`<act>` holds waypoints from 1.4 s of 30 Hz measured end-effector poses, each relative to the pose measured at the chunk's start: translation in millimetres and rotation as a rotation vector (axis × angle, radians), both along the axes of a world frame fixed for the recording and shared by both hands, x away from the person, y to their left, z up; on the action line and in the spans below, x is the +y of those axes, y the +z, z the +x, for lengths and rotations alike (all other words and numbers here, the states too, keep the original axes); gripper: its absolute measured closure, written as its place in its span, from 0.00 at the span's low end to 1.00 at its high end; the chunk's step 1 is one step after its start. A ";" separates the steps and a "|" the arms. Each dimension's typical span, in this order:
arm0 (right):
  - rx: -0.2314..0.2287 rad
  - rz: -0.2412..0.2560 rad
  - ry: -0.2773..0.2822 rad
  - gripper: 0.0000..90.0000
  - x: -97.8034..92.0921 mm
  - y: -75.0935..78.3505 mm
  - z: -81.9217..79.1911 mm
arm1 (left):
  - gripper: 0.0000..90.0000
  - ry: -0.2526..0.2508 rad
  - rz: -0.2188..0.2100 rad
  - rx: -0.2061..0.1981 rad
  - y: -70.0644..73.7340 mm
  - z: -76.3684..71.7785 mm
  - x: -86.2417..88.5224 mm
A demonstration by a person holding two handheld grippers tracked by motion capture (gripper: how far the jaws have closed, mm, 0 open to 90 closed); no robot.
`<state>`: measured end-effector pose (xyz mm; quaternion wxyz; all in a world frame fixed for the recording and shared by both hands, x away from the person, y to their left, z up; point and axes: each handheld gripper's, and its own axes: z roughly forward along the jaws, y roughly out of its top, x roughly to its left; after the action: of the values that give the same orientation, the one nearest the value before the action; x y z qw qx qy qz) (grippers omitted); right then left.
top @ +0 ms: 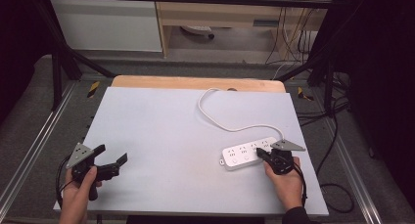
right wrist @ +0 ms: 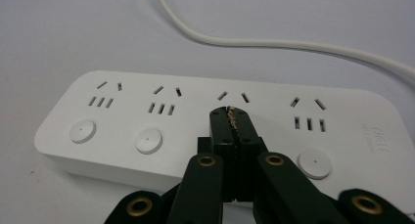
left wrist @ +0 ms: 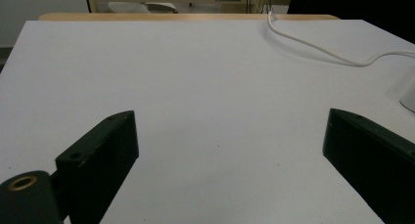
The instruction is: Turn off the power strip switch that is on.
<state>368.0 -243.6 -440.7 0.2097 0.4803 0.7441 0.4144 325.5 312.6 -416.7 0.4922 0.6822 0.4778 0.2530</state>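
Note:
A white power strip (top: 243,156) (right wrist: 122,111) lies flat at the right front of the table, with a row of sockets and round buttons. Its white cable (top: 215,119) (right wrist: 274,43) curls away to the table's far edge. My right gripper (top: 263,153) (right wrist: 230,112) is shut with nothing between its jaws. Its tips sit on top of the strip just below the third socket, where they cover that socket's button. My left gripper (top: 111,154) (left wrist: 230,121) stands wide open over bare table at the front left, far from the strip.
The white table top (top: 171,126) has a wooden strip (top: 195,82) along its far edge. A corner of the power strip (left wrist: 409,98) and the cable (left wrist: 313,45) lie to the right in the left gripper view. Metal frame rails run along both sides.

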 end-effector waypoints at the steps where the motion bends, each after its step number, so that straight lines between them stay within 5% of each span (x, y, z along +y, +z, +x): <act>1: 0.002 -0.001 0.000 1.00 0.0 0.1 -0.1 | 0.07 0.000 0.000 0.000 0.0 0.0 0.0; 42: -0.003 -0.007 0.003 1.00 -0.1 -0.9 0.0 | 0.07 -0.001 0.005 0.003 -0.4 0.4 -0.1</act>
<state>368.0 -243.7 -441.6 0.2120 0.4778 0.7458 0.4130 325.9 312.5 -417.2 0.4899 0.6839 0.4778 0.2529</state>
